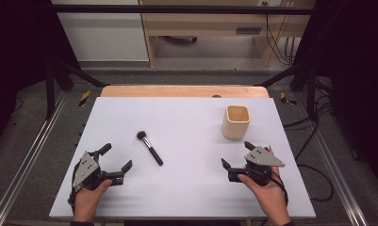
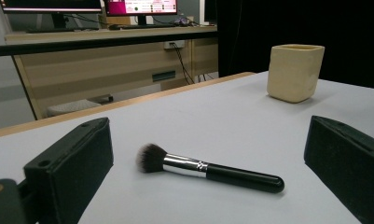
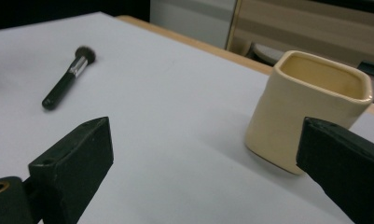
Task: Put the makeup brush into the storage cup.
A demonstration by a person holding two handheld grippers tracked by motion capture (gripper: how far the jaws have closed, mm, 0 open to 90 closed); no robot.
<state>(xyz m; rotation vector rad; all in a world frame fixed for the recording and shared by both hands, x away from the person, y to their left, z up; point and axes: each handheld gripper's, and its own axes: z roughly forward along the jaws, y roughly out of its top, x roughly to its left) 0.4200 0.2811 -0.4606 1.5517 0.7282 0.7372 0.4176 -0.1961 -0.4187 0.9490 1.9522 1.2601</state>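
Item one: a white table top (image 1: 186,188) with a bare wooden strip (image 1: 184,91) along its far edge. Item two: a makeup brush (image 1: 149,148) with a black handle, silver ferrule and dark bristles, lying flat left of the table's centre, bristle end toward the far edge; in the left gripper view the brush (image 2: 208,168) lies between that gripper's two jaws but farther off, untouched. Item three: a cream ceramic cup (image 1: 235,122), square-mouthed, upright, standing right of centre and well apart from the brush. Item four: the left gripper (image 1: 115,158), held in the person's left hand (image 1: 88,195) near the front left corner, jaws spread wide and holding nothing. Item five: the right gripper (image 1: 236,154), held in the right hand (image 1: 267,190) at the front right, just in front of the cup, jaws likewise spread apart and empty. Beyond the table: a wooden desk (image 2: 105,60) carrying monitors (image 2: 140,7).
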